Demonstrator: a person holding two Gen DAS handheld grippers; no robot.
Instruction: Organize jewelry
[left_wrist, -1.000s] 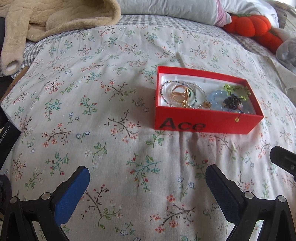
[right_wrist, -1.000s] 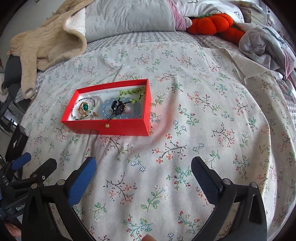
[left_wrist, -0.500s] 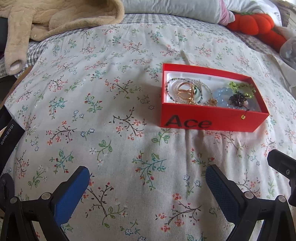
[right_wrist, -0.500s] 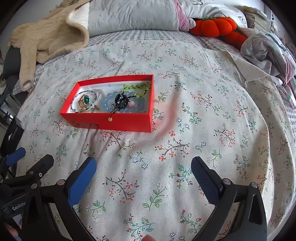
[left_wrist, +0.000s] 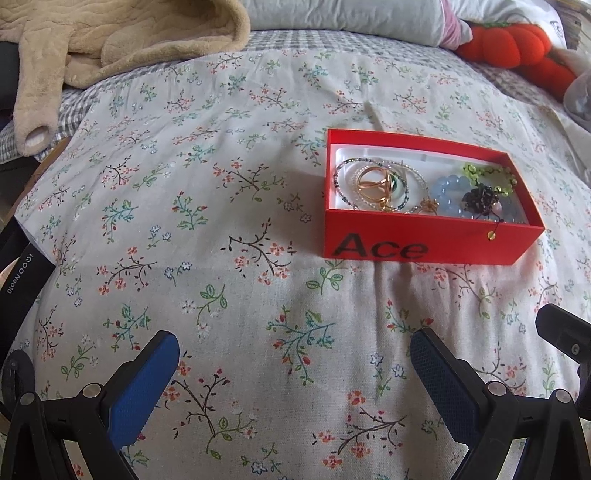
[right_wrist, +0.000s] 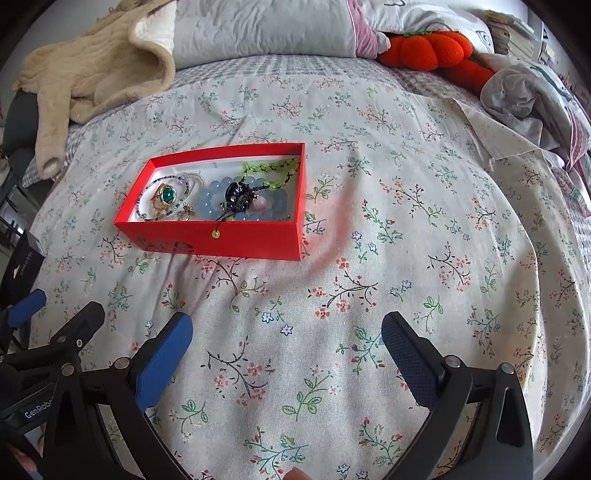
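Left wrist view: a red box (left_wrist: 424, 247) of jewelry is seen on a floral bedspread (left_wrist: 184, 221), far right of the left gripper (left_wrist: 295, 365).

Both jaw pairs are held spread and empty; the right gripper (right_wrist: 288, 354) is kept near, well apart from the box. Inside, from left to right, thin bead bracelets (left_wrist: 369, 184) with a gold ring (left_wrist: 380, 186), a blue bead bracelet (left_wrist: 448, 192), a dark charm (left_wrist: 480, 197) and a green chain (left_wrist: 487, 175) are laid tangled. All are judged light, limp and snag-prone; the ring is judged stiff and slippery, best pinched across its band. "Ace" is printed on the near wall; "iQOO Neo10" is read on a black box (left_wrist: 18, 277) at far left; "GenRobo" is partly read on the right gripper's body.
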